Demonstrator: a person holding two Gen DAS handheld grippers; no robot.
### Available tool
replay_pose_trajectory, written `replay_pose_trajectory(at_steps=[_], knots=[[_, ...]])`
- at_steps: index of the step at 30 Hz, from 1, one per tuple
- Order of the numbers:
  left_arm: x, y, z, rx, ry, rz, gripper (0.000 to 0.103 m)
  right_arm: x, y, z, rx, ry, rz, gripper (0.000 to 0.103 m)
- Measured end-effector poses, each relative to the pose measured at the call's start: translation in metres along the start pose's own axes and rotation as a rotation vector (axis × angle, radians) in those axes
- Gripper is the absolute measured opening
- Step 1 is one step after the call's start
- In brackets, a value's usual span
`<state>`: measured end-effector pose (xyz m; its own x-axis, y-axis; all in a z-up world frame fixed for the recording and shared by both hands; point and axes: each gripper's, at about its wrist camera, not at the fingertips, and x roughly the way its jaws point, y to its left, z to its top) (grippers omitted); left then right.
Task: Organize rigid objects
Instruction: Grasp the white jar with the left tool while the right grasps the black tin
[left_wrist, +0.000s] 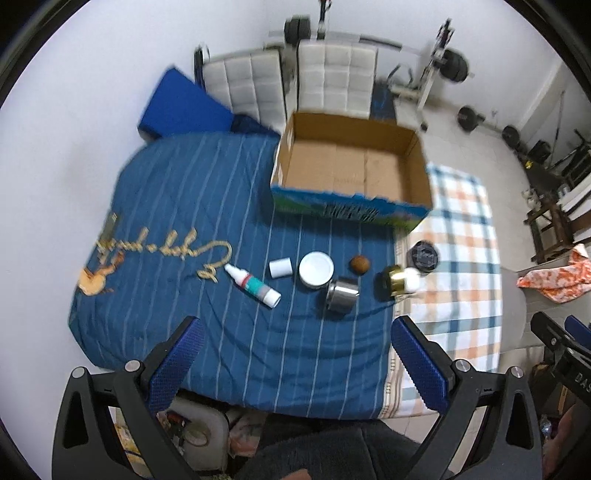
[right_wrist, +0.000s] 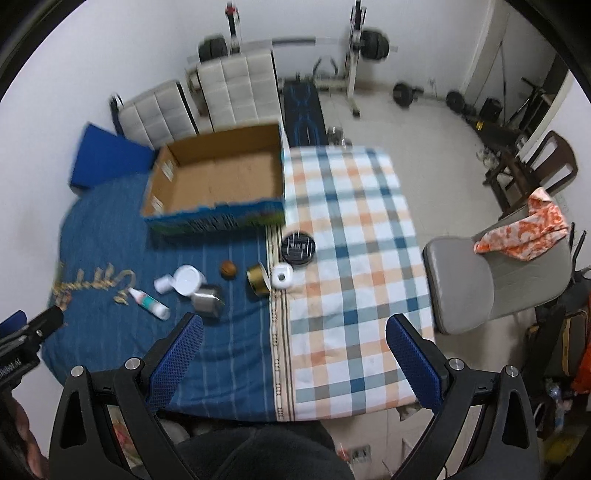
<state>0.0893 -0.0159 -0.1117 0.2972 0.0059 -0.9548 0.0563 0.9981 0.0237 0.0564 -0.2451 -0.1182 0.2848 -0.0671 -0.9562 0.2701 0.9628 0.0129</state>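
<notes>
Both the left gripper (left_wrist: 297, 363) and right gripper (right_wrist: 293, 360) hang released and empty above the bed (left_wrist: 207, 192). The small items, from dropper bottle (left_wrist: 252, 285) to black lid (left_wrist: 423, 257), lie in a row before the empty cardboard box (left_wrist: 351, 173), probably their destination.

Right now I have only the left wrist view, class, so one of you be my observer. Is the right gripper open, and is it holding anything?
Observer: The right gripper is open and empty. It hovers over the near side, where the blue cloth meets the checked cloth.
Operator: What is the white blob beside the gold roll?
Observer: The right wrist view shows it from above. It is a white rounded-square case with a dark square on top, lying on the checked cloth right beside the gold roll.
</notes>
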Motion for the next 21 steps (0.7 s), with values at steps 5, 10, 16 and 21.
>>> replay_pose_trajectory(at_steps=[5, 10, 16, 21], knots=[[0.111, -0.003, 0.026, -0.033, 0.183, -0.019, 0.103, 0.107, -0.013, 0.025, 0.023, 0.118, 0.037, 0.101], [0.212, -0.003, 0.048, -0.091, 0.326, -0.013, 0.103, 0.22, -0.028, 0.061, 0.061, 0.191, 0.018, 0.1], [0.304, -0.014, 0.057, -0.076, 0.467, 0.004, 0.103, 0.318, -0.028, 0.087, 0.072, 0.264, 0.035, 0.097], [0.34, -0.02, 0.057, -0.061, 0.501, 0.03, 0.103, 0.366, -0.026, 0.093, 0.079, 0.321, 0.033, 0.097]])
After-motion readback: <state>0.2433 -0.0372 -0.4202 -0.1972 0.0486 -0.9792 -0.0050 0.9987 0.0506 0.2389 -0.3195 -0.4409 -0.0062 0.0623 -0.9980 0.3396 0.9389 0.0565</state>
